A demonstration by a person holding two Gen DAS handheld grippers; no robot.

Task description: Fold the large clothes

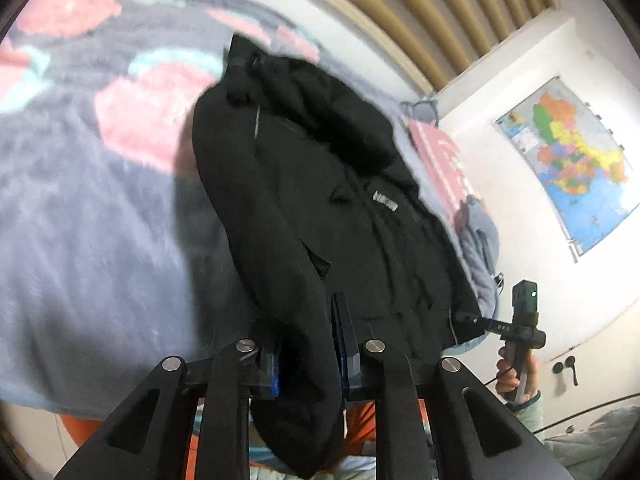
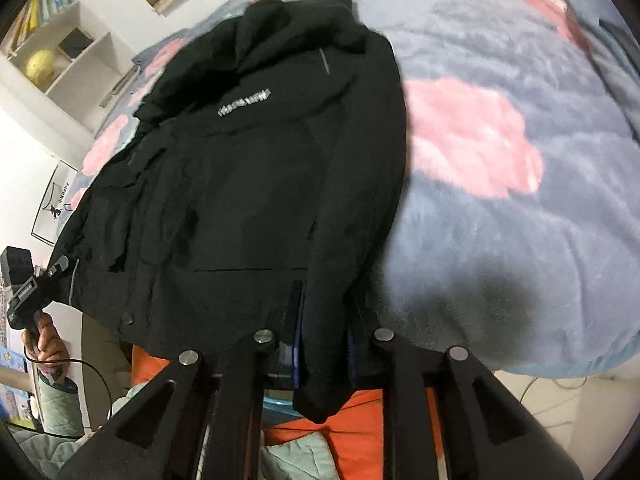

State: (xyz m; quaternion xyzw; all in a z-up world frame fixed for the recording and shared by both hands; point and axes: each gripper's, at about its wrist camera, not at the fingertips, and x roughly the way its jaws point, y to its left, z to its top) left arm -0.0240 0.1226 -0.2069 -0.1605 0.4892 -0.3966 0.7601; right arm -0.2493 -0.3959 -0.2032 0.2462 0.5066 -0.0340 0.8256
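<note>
Fleecy grey-blue bedding with pink blotches covered the bed (image 2: 500, 208), whose near edge ran just in front of both grippers, and a black hooded jacket (image 2: 248, 184) lay on it with its hem at that near edge and its hood toward the far side. Nearest the cameras, the left gripper (image 1: 308, 344) had its fingers pinched on a dark fold, apparently the end of a sleeve, that hung down over the edge between them; the right gripper (image 2: 324, 344) likewise pinched a hanging sleeve end or hem corner at the jacket's other side. Each gripper also showed in the other's view, held by a hand (image 1: 516, 376) off the jacket's far hem corner. The step in hand looked like the grasp before a fold. Next, I judged, both pinched parts would need lifting clear of the edge and carrying across the jacket's body, kept level so the fabric laid flat. Farther off, a wall map (image 1: 576, 160) hung beyond the bed.
</note>
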